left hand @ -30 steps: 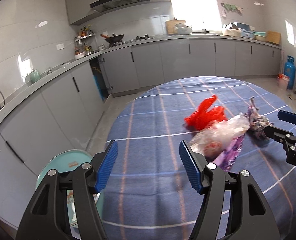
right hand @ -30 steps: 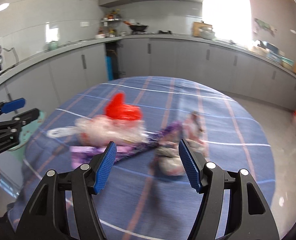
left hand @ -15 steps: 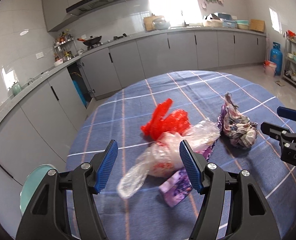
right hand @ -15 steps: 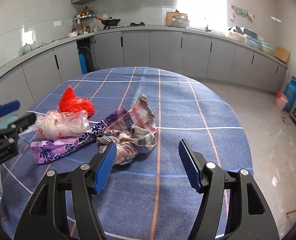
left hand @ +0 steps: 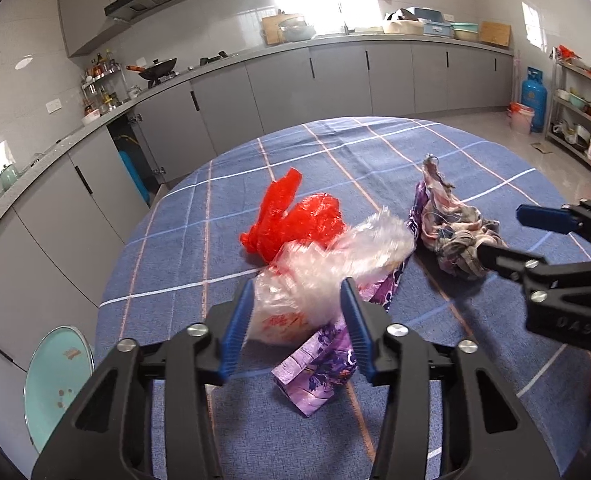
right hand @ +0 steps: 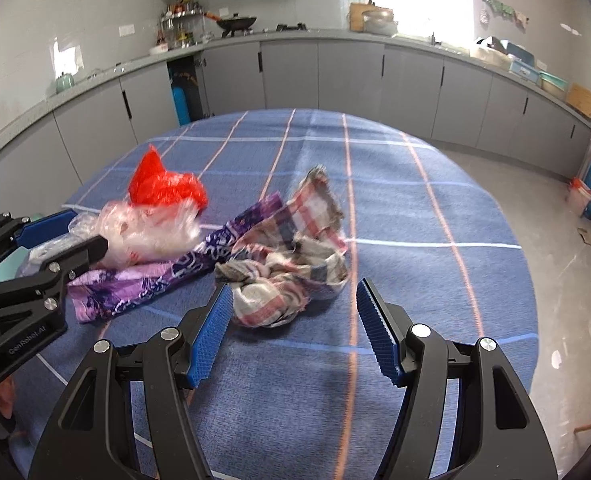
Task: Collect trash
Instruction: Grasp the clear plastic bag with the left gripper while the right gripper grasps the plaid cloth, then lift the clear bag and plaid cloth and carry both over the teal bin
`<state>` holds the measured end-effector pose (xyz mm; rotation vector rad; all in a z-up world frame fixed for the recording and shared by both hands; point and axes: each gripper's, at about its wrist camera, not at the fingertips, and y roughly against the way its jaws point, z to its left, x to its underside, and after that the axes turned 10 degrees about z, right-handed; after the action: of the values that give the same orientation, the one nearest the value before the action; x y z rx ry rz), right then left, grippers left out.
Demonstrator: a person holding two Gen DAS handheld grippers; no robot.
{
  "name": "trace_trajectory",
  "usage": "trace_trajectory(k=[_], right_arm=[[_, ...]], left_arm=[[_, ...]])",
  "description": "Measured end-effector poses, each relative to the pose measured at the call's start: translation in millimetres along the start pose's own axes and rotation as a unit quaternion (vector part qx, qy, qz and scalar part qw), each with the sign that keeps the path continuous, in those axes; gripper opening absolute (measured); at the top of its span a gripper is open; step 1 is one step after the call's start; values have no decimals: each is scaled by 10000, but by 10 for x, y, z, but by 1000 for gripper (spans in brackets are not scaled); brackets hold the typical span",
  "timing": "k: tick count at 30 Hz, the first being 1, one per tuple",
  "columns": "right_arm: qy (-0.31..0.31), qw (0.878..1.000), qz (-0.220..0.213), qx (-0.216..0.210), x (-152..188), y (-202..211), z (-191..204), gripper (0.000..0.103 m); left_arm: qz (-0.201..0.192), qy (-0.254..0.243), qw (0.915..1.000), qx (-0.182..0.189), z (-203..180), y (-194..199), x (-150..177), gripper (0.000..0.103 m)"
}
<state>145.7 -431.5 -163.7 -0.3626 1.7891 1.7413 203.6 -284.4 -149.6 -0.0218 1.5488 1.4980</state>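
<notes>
Your right gripper (right hand: 291, 328) hangs w/ jaws wide apart, nothing between the pads. Just ahead of it: crumpled plaid cloth (right hand: 291, 268) on the blue checked tablecloth (right hand: 415, 208). Ahead-left: purple wrapper (right hand: 151, 280), clear plastic bag (right hand: 151, 232), red bag (right hand: 163, 186) behind. Left gripper (right hand: 61, 232) is closing around the clear bag's end.

left hand-held gripper (left hand: 295, 312): jaws closing | right hand-held gripper (right hand: 291, 320): jaws apart
</notes>
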Motion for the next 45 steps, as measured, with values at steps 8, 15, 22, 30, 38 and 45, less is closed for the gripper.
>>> trace_trajectory(k=[8, 15, 22, 30, 38, 45], right_arm=[[102, 9994, 295, -172, -11, -76, 25, 53], [261, 9982, 367, -386, 77, -28, 119, 21], [268, 9990, -80, -355, 100, 245, 139, 19], [460, 9964, -621, -362, 57, 521, 332, 18], [694, 9919, -872, -602, 7, 655, 619, 18], [951, 9877, -961, -791, -75, 628, 923, 18]], left_arm=[[30, -74, 9999, 129, -13, -16, 19, 10], [-198, -57, 9997, 91, 71, 188, 24, 8], [-489, 134, 9987, 27, 275, 489, 59, 8], [-610, 362, 9973, -184, 580, 715, 189, 8], [-662, 668, 9945, -466, 917, 870, 327, 8], [-630, 937, 9910, -713, 1179, 925, 473, 7]])
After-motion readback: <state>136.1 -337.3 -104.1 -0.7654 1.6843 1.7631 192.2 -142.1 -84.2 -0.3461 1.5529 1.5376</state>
